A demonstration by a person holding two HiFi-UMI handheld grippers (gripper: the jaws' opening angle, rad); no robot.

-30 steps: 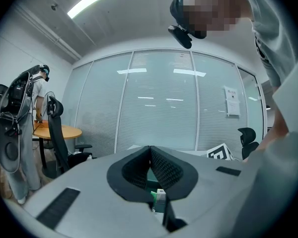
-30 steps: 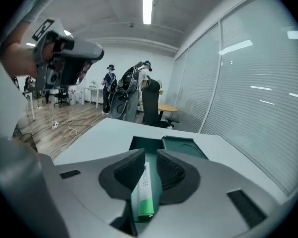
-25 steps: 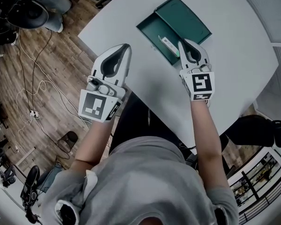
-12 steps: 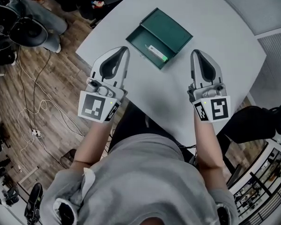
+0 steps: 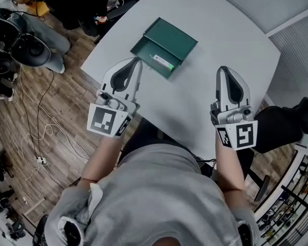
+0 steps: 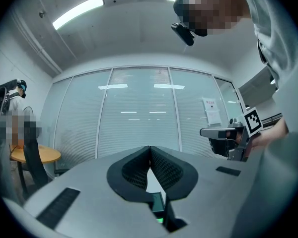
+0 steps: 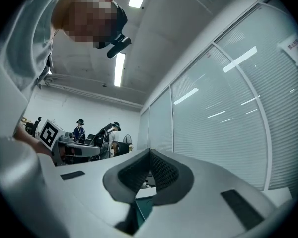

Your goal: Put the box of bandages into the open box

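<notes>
One rectangular green box (image 5: 146, 52), slim bandage carton (image 5: 163, 61) inside

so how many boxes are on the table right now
2: the green open box on the table, and the small box of bandages lying inside it. Nothing seems to be hiding another.

bandage box (image 5: 163, 61) lies in open green box (image 5: 172, 36) on white table (image 5: 231, 29). left gripper (image 5: 137, 61) nr box's front edge, right gripper (image 5: 224, 70) well apart. both closed, nothing btwn jaws.
</notes>
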